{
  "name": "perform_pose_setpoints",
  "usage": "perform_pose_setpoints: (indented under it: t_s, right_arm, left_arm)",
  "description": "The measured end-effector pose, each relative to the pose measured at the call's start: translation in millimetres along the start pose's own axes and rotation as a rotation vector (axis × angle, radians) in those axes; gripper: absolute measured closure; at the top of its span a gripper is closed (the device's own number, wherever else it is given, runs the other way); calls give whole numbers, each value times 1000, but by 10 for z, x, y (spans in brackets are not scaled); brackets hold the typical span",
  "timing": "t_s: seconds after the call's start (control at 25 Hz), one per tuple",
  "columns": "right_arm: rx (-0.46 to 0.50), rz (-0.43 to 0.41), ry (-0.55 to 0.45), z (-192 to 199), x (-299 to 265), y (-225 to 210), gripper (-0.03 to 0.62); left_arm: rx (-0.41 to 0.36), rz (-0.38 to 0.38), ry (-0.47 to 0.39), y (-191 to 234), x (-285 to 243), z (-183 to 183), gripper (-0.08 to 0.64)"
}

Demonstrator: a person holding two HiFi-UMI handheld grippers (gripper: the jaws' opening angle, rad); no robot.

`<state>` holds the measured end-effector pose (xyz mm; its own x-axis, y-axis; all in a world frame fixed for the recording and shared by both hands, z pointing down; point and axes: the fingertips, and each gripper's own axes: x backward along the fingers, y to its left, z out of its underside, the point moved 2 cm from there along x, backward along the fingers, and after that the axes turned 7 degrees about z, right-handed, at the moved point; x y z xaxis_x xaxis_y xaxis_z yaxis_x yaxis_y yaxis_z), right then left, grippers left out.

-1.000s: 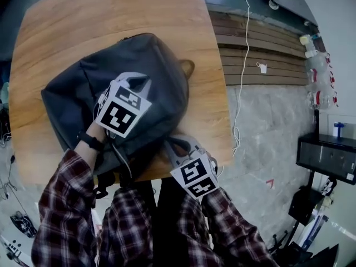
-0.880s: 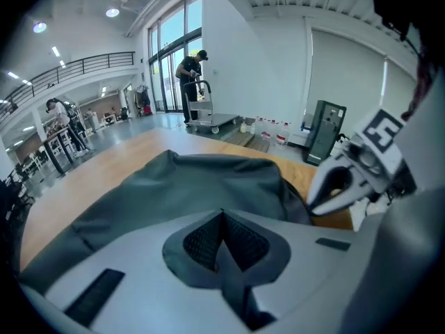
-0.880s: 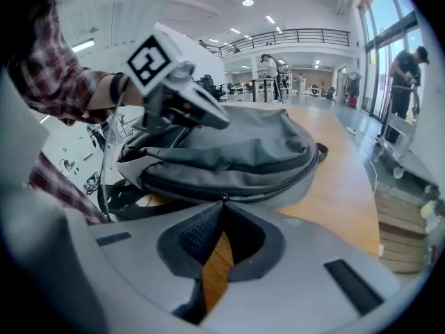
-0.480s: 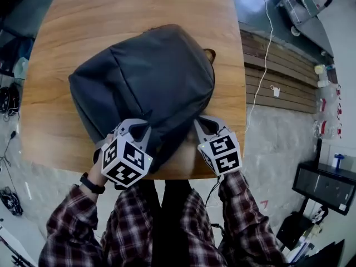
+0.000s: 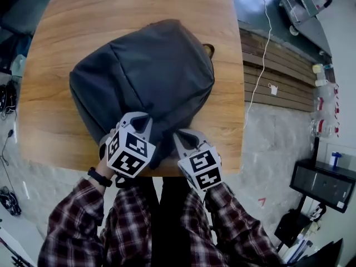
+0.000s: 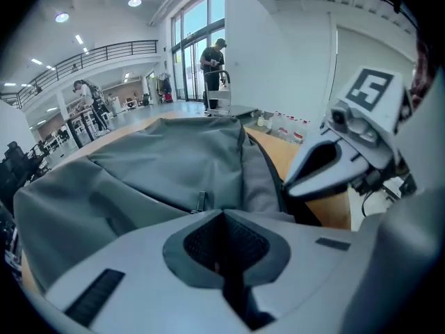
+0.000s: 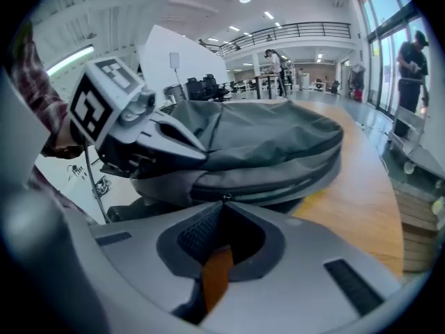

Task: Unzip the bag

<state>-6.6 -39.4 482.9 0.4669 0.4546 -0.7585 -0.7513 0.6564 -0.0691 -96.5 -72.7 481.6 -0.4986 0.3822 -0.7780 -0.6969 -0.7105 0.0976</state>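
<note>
Grey backpack [image 5: 150, 65] on tabletop [image 5: 111, 10], left hand-held gripper [image 5: 138, 117] pressed together at its edge, right hand-held gripper [image 5: 182, 136] pinching the zip pull [image 7: 227, 197].

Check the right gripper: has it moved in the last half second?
Yes. The right gripper, fingers shut on the zip pull, slid left along the table's near edge, away from its right corner, toward the left gripper.

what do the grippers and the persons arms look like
The left gripper and right gripper are light grey moulded plastic with dark mesh-textured pads inside. Each carries a white cube printed with black square markers. The sleeves are dark red plaid; a black wristband circles the left wrist.
</note>
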Motion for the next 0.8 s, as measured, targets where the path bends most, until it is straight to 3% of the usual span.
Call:
perform_pose_setpoints:
  t_s: [0.16, 0.32, 0.44, 0.64, 0.8]
  right_arm:
    - [-45, -62, -17, 35, -12, 371, 575]
    - [-85, -45, -29, 39, 16, 364, 575]
    - [-149, -38, -74, -9, 191, 291, 575]
    - [-293, -54, -217, -298, 722, 107, 575]
    - [-218, -59, -374, -962, 1090, 83, 575]
  left_arm:
    - [1, 2, -10, -22, -34, 2, 551]
    - [-4, 6, -29, -38, 1, 6, 551]
    - [24, -8, -92, -53, 130, -66, 551]
    - [202, -9, -309, -147, 731, -348, 551]
    - [356, -8, -587, -193, 1401, -735, 551]
